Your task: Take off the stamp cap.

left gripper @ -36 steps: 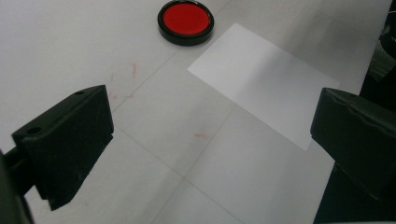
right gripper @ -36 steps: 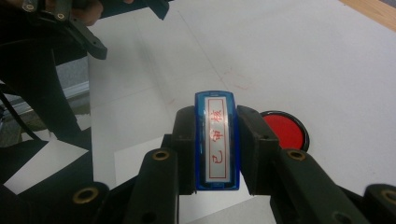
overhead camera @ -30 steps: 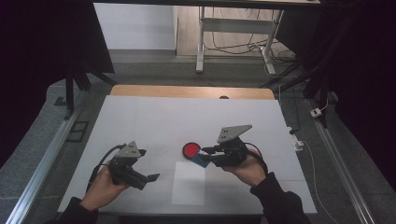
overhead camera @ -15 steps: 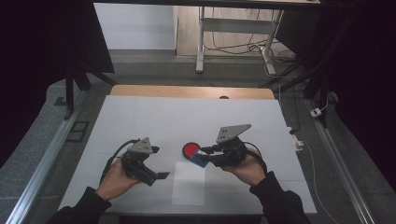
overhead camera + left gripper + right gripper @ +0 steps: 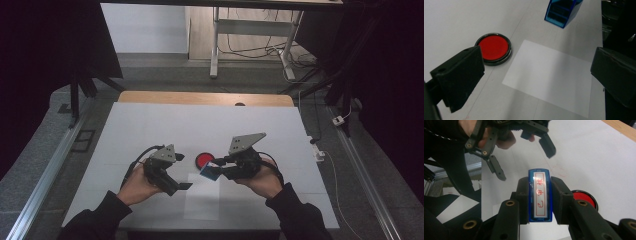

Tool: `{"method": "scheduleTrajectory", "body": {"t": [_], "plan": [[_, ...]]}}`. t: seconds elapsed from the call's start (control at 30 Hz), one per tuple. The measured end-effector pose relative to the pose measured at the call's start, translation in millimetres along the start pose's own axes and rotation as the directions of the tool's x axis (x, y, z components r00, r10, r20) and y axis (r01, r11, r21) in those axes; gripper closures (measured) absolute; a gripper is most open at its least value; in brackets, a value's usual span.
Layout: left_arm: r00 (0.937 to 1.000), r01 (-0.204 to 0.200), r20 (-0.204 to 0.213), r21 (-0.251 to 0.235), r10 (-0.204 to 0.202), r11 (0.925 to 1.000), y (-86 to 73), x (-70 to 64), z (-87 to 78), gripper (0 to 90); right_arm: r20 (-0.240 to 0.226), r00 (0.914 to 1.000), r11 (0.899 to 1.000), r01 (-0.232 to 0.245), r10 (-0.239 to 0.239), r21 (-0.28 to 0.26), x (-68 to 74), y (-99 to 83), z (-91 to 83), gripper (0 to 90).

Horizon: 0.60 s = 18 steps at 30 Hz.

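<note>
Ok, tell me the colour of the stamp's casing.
Translucent blue; the stamp shows best in the right gripper view.

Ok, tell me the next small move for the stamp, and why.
Probably carry the blue plastic stamp over the white paper sheet and press it down. The right gripper is shut on it, held above the table beside the round red ink pad, and the left gripper waits open beside the sheet.

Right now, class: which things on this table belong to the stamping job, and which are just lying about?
In the job:
blue stamp, clamped in the right gripper
red ink pad
sheet of paper
left gripper, open beside the paper

Lying about:
white plug on the floor, right of the table
</note>
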<state>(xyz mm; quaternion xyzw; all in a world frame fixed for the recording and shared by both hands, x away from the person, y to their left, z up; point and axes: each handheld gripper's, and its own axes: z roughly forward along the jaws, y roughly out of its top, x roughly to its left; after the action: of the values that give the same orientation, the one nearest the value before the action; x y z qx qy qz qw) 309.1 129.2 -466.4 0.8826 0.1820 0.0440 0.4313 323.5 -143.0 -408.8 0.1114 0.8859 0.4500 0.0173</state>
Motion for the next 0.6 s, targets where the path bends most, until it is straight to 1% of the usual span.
{"method": "scheduleTrajectory", "body": {"t": [0.17,0.4,0.43,0.5,0.6], "plan": [[0.9997,-0.016,0.016,0.000,0.016,0.9999,5.9,-2.1,5.7,0.0,-0.017,0.9996,1.000,0.022,-0.021,0.010,1.0,2.7,3.8,70.5],[0.9977,-0.039,0.055,-0.001,0.039,0.9992,10.6,-5.0,14.8,0.0,-0.060,0.9974,0.999,0.040,-0.041,-0.004,0.3,6.0,6.7,70.5],[0.9971,-0.049,0.058,0.005,0.049,0.9988,11.1,-5.0,15.4,0.0,-0.068,0.9969,0.999,0.040,-0.040,-0.006,0.1,6.5,7.0,70.5],[0.9965,-0.058,0.060,0.001,0.058,0.9983,11.7,-6.1,16.2,1.0,-0.086,0.9951,0.999,0.048,-0.049,-0.013,-0.9,7.2,8.1,70.5],[0.9962,-0.068,0.055,-0.006,0.068,0.9977,11.9,-7.7,15.9,4.3,-0.101,0.9927,0.998,0.065,-0.066,-0.014,-2.2,8.1,9.9,70.5]]}}
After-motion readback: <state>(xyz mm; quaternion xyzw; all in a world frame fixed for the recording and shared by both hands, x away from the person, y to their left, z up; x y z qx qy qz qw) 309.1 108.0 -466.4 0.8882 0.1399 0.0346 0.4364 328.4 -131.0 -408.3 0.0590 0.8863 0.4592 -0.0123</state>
